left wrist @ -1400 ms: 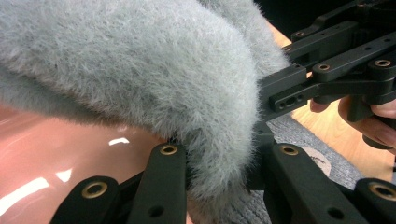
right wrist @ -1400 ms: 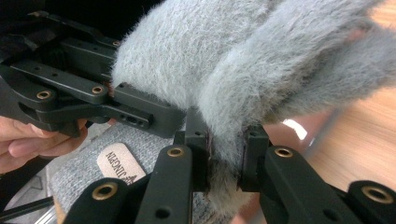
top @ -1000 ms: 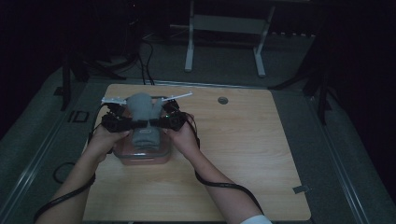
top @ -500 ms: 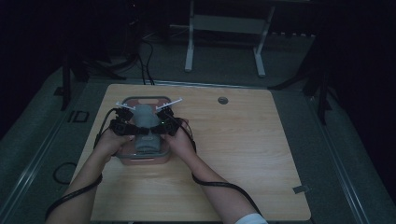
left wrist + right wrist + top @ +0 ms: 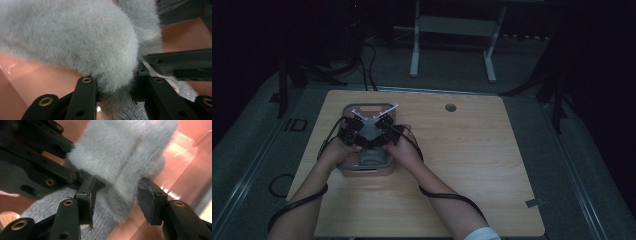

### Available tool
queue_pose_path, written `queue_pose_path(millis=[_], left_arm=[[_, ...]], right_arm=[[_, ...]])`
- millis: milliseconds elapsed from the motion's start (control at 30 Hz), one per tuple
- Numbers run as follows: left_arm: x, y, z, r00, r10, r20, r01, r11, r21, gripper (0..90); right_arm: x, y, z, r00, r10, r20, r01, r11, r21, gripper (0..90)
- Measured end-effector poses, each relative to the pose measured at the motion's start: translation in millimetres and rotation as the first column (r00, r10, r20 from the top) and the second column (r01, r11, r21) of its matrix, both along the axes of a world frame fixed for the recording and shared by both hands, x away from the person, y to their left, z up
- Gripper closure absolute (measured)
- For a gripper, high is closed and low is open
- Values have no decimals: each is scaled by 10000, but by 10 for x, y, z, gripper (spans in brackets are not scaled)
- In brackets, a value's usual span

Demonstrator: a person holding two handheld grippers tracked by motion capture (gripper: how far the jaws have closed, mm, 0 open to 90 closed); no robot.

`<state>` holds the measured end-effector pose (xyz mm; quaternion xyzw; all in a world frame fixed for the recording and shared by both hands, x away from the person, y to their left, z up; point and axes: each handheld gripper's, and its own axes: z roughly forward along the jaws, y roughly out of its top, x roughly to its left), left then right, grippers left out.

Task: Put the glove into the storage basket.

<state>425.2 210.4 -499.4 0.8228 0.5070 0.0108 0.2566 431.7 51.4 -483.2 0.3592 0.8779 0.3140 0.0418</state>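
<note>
A grey fluffy item [image 5: 371, 131] hangs between my two grippers over a pink plastic bin [image 5: 362, 171] at the table's left. My left gripper [image 5: 357, 134] holds it from the left and my right gripper [image 5: 385, 130] from the right. In the left gripper view the fluffy item [image 5: 75, 37] is pinched between the black jaws of that gripper [image 5: 120, 87]. The right gripper view shows the fur [image 5: 120, 162] squeezed between the two pads of its own gripper [image 5: 118, 197], with the left gripper's jaws at upper left. A grey knitted cloth [image 5: 42, 205] lies underneath in the bin.
The wooden table [image 5: 492, 165] has a round cable hole [image 5: 450, 107] near its far edge. A white metal frame [image 5: 452, 30] stands on the floor behind the table. Cables trail from both grippers along the person's forearms.
Both grippers have come down and closer together with the grey fluffy item, which now sits lower inside the pink bin.
</note>
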Motion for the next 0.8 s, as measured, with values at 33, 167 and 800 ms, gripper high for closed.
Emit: queue_pose_path(millis=[33,167,800], left_arm=[[8,-3,-9,10000,43,-12,-43,10000,4,678],[0,0,-5,9986,462,275,-468,9987,212,518],[-561,153,375,9039,867,4188,-980,9952,56,147]], right_arm=[[-1,-22,6,10000,16,-6,-16,9999,149,504],[-24,-125,90,9998,88,167,-99,9978,658,479],[-201,-805,423,9899,749,1200,-963,9783,1836,137]])
